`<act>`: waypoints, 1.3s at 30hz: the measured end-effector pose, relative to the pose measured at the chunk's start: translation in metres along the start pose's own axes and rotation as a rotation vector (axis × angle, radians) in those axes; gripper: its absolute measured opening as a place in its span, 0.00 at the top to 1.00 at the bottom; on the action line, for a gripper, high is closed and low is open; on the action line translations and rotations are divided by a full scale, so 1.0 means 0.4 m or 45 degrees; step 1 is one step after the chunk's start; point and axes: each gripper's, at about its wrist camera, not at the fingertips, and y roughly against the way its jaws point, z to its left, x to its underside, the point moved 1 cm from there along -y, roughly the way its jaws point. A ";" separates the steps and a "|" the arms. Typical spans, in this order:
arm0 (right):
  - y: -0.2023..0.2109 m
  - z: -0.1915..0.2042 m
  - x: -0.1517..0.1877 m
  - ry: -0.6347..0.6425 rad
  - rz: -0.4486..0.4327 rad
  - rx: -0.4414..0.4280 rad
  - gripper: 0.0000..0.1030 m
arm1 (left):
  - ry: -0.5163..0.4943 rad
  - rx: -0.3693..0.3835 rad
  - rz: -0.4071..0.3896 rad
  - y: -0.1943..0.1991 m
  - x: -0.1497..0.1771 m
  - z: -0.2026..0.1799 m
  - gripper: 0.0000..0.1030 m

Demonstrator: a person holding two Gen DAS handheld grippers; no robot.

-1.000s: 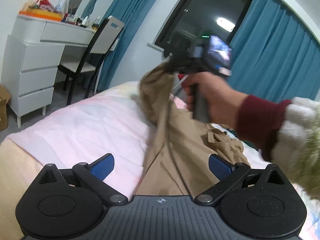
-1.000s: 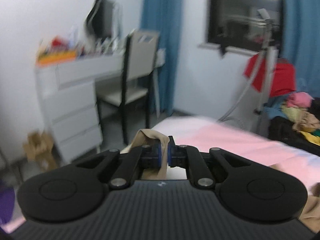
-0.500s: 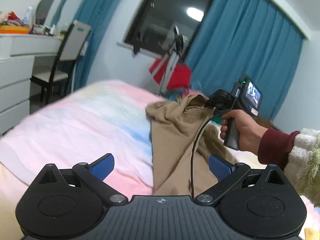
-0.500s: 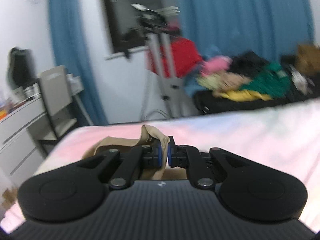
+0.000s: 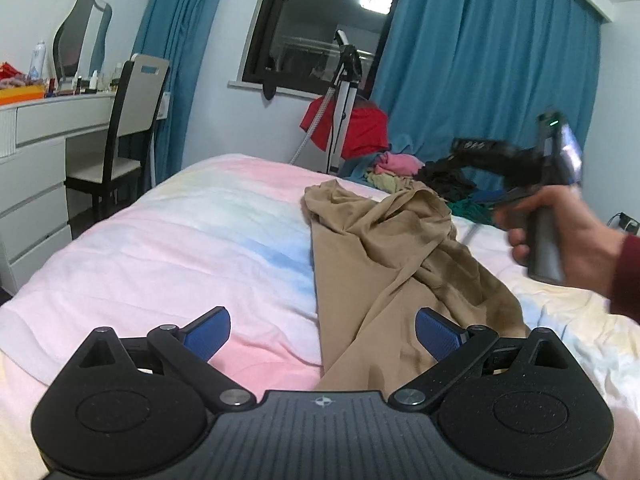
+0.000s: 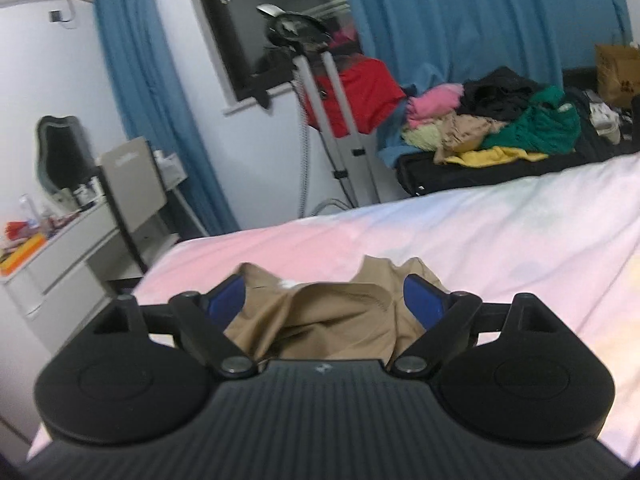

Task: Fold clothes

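The tan garment (image 5: 384, 248) lay crumpled lengthwise on the pastel bedspread (image 5: 180, 240), its near end running down between the fingers of the left gripper (image 5: 322, 330), which stood spread wide and gripped nothing. Its far end was bunched in a heap just ahead of the right gripper (image 6: 324, 300), whose blue pads (image 6: 420, 304) were likewise splayed apart, with cloth lying loose between them and under them, not pinched. In the left wrist view the person's hand (image 5: 560, 232) held that right tool off to the right of the garment, blurred. Beyond both tongs a pile of clothes (image 6: 492, 124) sat past the bed's far edge, beside a tripod (image 6: 332, 112).
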 end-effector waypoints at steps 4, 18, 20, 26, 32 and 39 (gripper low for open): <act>0.184 0.051 0.009 0.088 -0.028 -0.048 0.15 | -0.028 0.008 0.002 0.013 -0.001 -0.009 0.03; 0.735 -0.070 0.255 -0.186 0.033 -0.077 0.15 | 0.245 0.058 0.283 0.096 -0.010 0.090 0.09; 0.746 -0.100 0.284 -0.265 0.079 -0.061 0.15 | 0.345 0.096 0.376 0.092 -0.016 0.126 0.11; 0.746 -0.115 0.310 -0.333 0.104 -0.085 0.15 | 0.486 0.148 0.619 0.065 -0.040 0.232 0.19; 0.740 -0.115 0.322 -0.348 0.131 -0.101 0.15 | 0.595 0.194 0.878 0.018 0.006 0.324 0.30; 0.735 -0.127 0.329 -0.383 0.147 -0.069 0.15 | 0.336 0.125 1.016 0.005 0.018 0.272 0.76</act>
